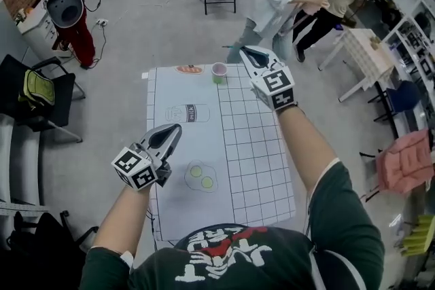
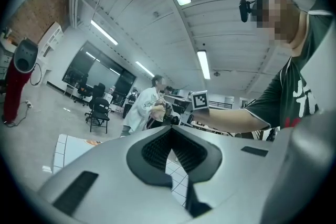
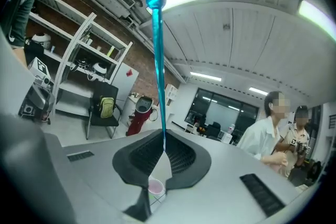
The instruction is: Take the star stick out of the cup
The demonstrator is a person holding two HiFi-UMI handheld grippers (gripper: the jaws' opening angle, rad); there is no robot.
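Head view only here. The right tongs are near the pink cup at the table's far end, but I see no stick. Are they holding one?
Observer: Yes. The right gripper view shows the right tongs shut on a thin teal stick pointing up.
Operator: Is it out of the cup?
Observer: Yes; the pink cup shows below the jaws, apart from the stick.
Operator: And the left tongs?
Observer: The left tongs are closed with nothing between them.
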